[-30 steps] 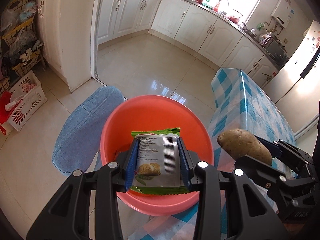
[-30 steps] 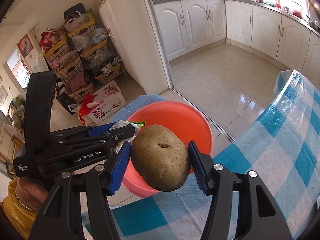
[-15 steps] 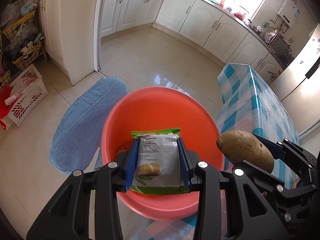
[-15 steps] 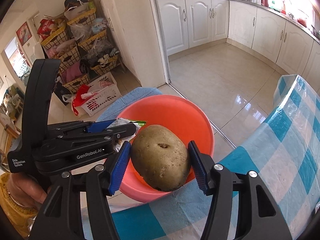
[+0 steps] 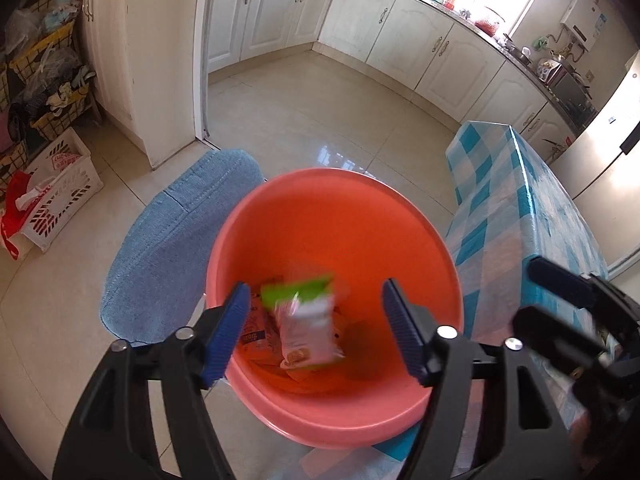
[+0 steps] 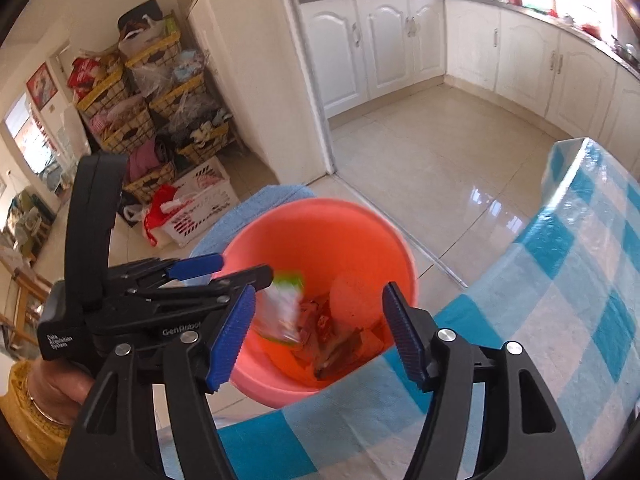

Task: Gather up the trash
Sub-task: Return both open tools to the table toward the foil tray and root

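An orange basin (image 5: pixel 340 208) stands on the floor beside the table; it also shows in the right wrist view (image 6: pixel 320 224). My left gripper (image 5: pixel 316 332) is open and empty above it. A green and white snack packet (image 5: pixel 306 316) is blurred in mid-fall inside the basin, also in the right wrist view (image 6: pixel 282 308). My right gripper (image 6: pixel 316 332) is open and empty over the basin's near rim. A pale blurred potato (image 6: pixel 352 296) sits low in the basin among other wrappers (image 6: pixel 332 340). The left gripper's body (image 6: pixel 132 292) shows at left.
The table with the blue checked cloth (image 6: pixel 560 320) lies to the right, also in the left wrist view (image 5: pixel 516 216). A blue mat (image 5: pixel 172 248) lies left of the basin. A white crate (image 5: pixel 56 192) and stacked baskets (image 6: pixel 152 112) stand farther left. White cabinets (image 6: pixel 400 40) line the far wall.
Both grippers have opened. The snack packet has left my left gripper and the potato has left my right gripper; both have dropped into the basin.
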Demonstrator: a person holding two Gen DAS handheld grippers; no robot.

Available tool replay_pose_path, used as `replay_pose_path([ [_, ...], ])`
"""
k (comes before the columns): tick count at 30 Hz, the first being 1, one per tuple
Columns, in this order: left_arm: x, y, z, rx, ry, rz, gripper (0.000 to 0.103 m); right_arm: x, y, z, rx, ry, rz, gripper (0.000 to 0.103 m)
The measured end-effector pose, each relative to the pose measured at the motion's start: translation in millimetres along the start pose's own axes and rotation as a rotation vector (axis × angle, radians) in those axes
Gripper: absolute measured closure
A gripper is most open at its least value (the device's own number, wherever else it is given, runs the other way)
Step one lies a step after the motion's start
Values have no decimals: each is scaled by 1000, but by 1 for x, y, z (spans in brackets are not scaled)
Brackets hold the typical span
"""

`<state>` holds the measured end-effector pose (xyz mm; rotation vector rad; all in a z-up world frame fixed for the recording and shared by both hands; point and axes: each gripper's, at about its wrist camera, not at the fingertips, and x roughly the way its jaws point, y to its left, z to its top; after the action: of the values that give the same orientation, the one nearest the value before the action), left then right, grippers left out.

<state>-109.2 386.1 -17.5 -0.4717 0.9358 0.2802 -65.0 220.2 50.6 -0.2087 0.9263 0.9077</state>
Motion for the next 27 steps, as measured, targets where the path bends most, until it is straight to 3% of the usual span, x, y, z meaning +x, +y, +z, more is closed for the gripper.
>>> replay_pose_path([
  [2,-1,1,0,-2,-3,15,21,-10,-3,-1,14,-26,-4,35],
  [5,-5,-2,1,3,-8,34,19,-26,-10,-5,48,-62,-34,19],
  [8,-10,-6,0,15,-14,43,17,-43,-22,-9,107,-95,-45,14],
  [27,-53,-47,-6,104,-86,-19,13,-117,-42,-66,214,-207,-179,14],
])
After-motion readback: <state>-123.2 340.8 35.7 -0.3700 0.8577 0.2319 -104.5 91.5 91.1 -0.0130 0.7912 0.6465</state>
